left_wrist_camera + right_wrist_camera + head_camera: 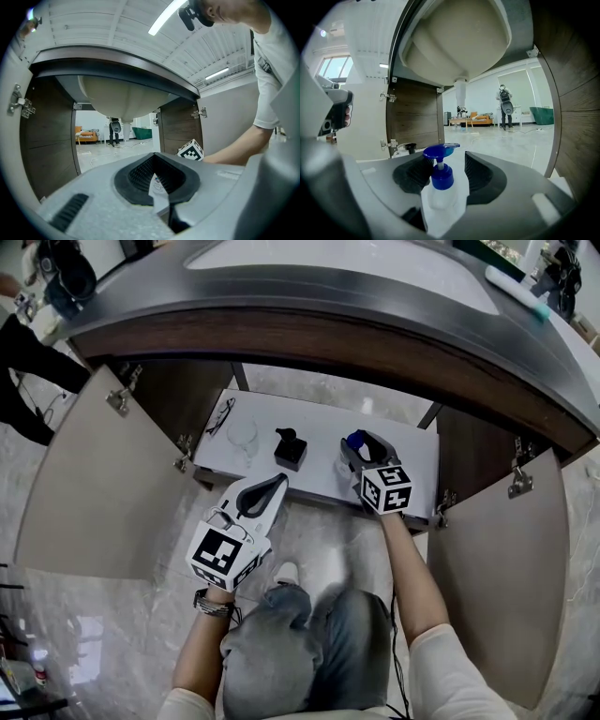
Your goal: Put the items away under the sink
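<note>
White slip [158, 185] pinched in the left gripper [154, 158], tips together, out front of the cabinet. Right gripper [446, 161]: its 2 jaws stand spread around the blue-pump bottle [440, 178], not pressing it. The bottle is upright at the shelf [328, 432] front, under the sink [459, 42].

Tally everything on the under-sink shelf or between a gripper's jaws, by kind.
Pump dispensers: 2 (blue-topped dispenser, black dispenser)
Eyeglasses: 1
Clear glass: 1
White slip in left gripper: 1
Total: 5
</note>
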Tool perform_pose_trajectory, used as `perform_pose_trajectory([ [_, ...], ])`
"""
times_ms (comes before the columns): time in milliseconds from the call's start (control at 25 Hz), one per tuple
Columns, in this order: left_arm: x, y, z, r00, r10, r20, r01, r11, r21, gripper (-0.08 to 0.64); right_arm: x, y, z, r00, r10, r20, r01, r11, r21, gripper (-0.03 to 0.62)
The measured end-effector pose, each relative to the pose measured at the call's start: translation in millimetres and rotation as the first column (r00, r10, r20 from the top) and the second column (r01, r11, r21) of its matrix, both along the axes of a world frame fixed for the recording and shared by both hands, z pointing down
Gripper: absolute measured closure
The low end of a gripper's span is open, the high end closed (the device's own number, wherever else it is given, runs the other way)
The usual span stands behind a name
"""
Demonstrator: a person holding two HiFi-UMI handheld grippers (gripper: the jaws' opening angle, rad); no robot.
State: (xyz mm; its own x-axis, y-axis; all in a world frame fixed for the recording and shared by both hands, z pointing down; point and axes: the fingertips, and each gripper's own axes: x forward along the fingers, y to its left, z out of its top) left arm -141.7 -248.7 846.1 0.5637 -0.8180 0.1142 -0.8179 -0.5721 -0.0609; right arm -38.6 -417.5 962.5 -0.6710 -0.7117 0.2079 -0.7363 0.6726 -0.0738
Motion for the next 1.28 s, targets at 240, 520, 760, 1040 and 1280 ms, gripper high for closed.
perform_pose_trajectory([
  [240,2.5,2.8,-0.4,1.0,0.005,0.0,-0.005,1.0,0.0,0.555,3.5,1.6,2.5,1.0,-0.013,0.01,0.014,0.999,-0.035,0.344],
  [520,2.7,2.9,-0.5,1.0,0.003,0.002,-0.003,1.0,-0.002,0.555,-2.5,2.6,3.2,0.999,-0.038,0.009,0.038,0.998,-0.043,0.311],
  [760,1.6,1.9,2.9,1.0,0.0,0.002,0.0,1.0,-0.008,0.555,1.9,-1.5,4.4,0.999,-0.017,0.035,0.02,0.998,-0.063,0.308],
  [1040,5.7,0.7,4.6,1.0,0.008,0.008,-0.008,1.0,-0.01,0.555,-0.7,-1.1,9.7,0.995,-0.017,0.098,0.034,0.985,-0.167,0.31],
  [1280,7.4,0.9,7.1,1.0,0.007,0.01,-0.007,1.0,-0.015,0.555,-1.9,2.9,13.0,0.992,-0.041,0.123,0.066,0.977,-0.204,0.282],
])
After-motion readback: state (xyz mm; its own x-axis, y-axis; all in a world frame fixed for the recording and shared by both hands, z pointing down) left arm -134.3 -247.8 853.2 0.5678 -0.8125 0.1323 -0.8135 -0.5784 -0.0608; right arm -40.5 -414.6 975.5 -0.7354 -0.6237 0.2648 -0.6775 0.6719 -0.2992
